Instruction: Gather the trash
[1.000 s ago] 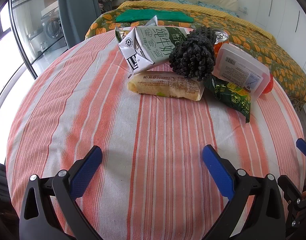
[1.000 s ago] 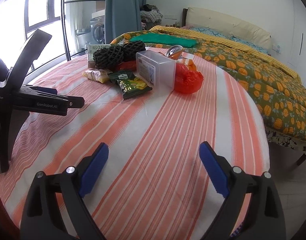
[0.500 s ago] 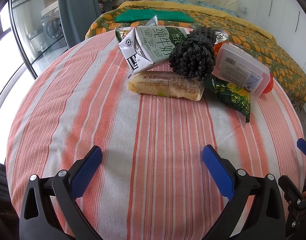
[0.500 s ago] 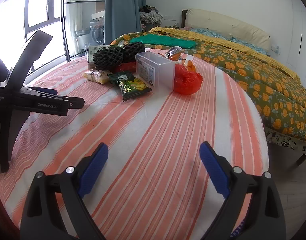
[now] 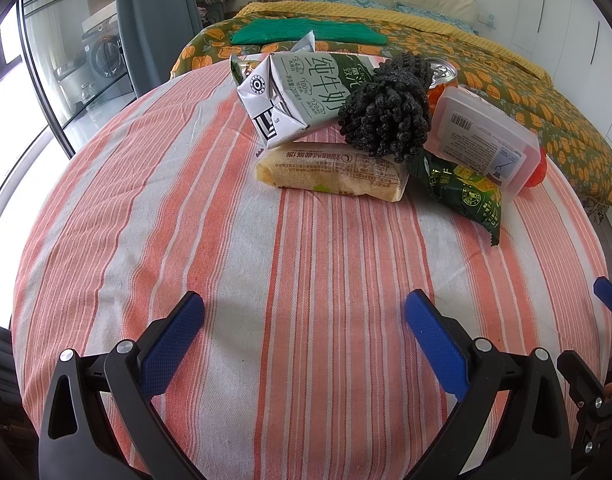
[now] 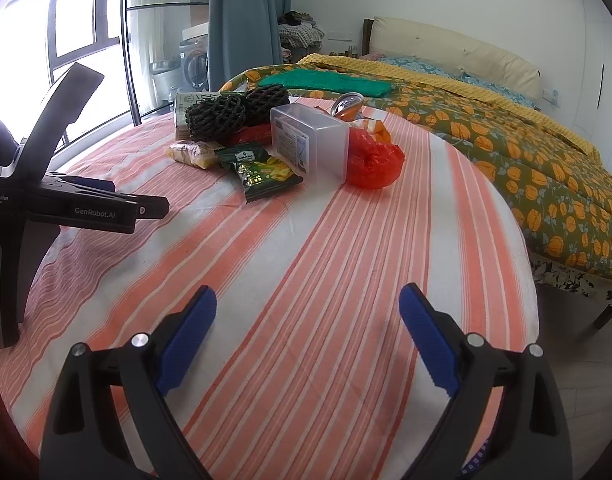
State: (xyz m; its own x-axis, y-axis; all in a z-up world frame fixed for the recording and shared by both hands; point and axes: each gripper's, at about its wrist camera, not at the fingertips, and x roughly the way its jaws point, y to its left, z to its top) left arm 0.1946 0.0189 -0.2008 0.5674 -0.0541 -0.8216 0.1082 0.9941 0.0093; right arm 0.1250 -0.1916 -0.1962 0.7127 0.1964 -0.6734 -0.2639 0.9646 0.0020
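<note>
A pile of trash lies at the far side of the round striped table (image 5: 265,260): a crushed green milk carton (image 5: 301,96), a black foam net (image 5: 390,112), a yellow snack packet (image 5: 334,172), a green snack bag (image 5: 462,188), a clear plastic box (image 5: 482,140), a can (image 5: 442,72) and a red plastic bag (image 6: 372,160). My left gripper (image 5: 303,320) is open and empty, well short of the pile. My right gripper (image 6: 308,312) is open and empty near the table's front right. The left gripper's body (image 6: 65,204) shows in the right wrist view.
A bed (image 6: 506,128) with an orange-patterned cover and a folded green cloth (image 6: 326,82) stands behind the table. A blue curtain (image 6: 245,24) and glass doors are at the far left. The table edge (image 6: 530,264) drops off on the right.
The right gripper has drifted very slightly; the pile sits a touch lower in its view. The left gripper has not moved.
</note>
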